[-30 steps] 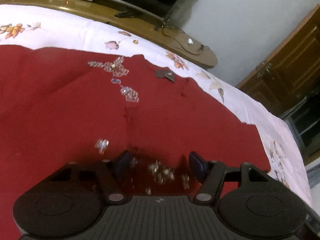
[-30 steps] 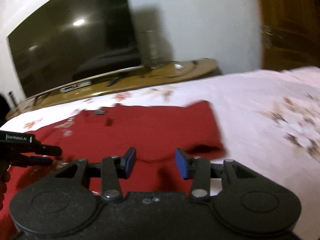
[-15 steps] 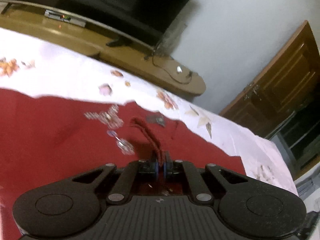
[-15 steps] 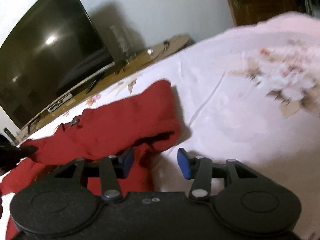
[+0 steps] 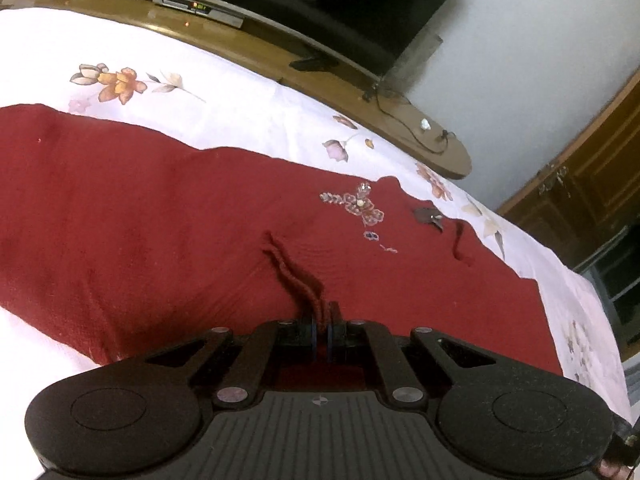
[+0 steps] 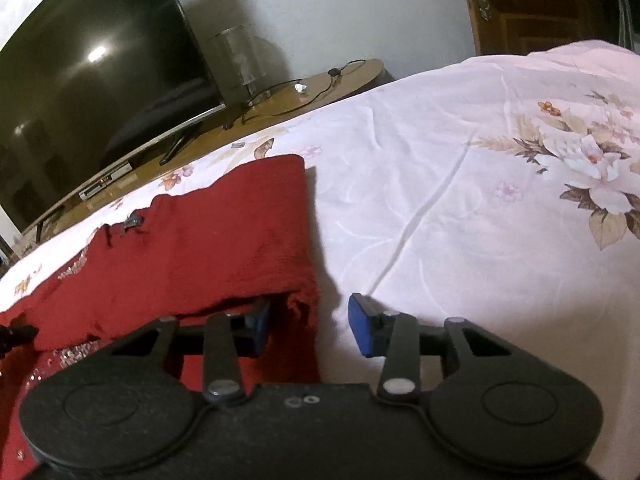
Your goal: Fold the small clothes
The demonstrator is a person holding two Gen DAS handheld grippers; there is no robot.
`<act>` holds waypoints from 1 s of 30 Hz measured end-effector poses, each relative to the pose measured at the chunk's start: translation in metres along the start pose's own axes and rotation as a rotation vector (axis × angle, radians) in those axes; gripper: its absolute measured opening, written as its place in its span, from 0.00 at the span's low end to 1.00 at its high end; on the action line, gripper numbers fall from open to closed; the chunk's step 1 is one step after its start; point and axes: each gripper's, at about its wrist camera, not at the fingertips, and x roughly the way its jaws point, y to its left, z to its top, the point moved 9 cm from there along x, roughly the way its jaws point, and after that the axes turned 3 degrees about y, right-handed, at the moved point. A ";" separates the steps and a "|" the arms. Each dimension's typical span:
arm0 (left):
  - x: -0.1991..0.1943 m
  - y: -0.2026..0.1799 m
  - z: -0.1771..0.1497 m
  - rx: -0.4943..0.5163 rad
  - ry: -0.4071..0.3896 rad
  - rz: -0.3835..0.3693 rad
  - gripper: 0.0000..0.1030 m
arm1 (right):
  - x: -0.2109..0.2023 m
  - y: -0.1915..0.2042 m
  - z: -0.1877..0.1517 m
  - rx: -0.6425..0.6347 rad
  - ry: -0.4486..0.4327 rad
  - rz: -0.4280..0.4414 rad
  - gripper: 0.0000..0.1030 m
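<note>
Left wrist view: we see the left gripper [image 5: 320, 330] w/ its jaws pinched nearly together on a ridge of the red garment [image 5: 160, 232], fabric bunched up into a thin fold running away from the blue pads. The garment lies spread across the white floral bedsheet [image 5: 224, 92], its beaded flower trim [image 5: 362, 204] towards the far edge, a small dark tag just beside it. Beyond the bed stands a wooden TV stand [image 5: 256, 46] w/ a set-top box and a cable on it, the TV [image 5: 340, 0] above, a wooden door [image 5: 592, 184] at right

Right wrist view: we see the right gripper [image 6: 310, 326] w/ jaws partly apart and just now closing in. Its left pad sits tucked under the folded-over edge of the garment [image 6: 224, 240], the right pad [image 6: 362, 330] is over bare bedsheet [image 6: 460, 200]; the garment's corner hangs between them but the pads aren't pressing it. At the far left edge, a dark bit of the other gripper shows, too little to say more
</note>
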 end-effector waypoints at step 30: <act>-0.001 0.008 -0.009 0.019 -0.062 0.003 0.11 | 0.063 0.002 0.064 -0.039 -0.018 0.024 0.26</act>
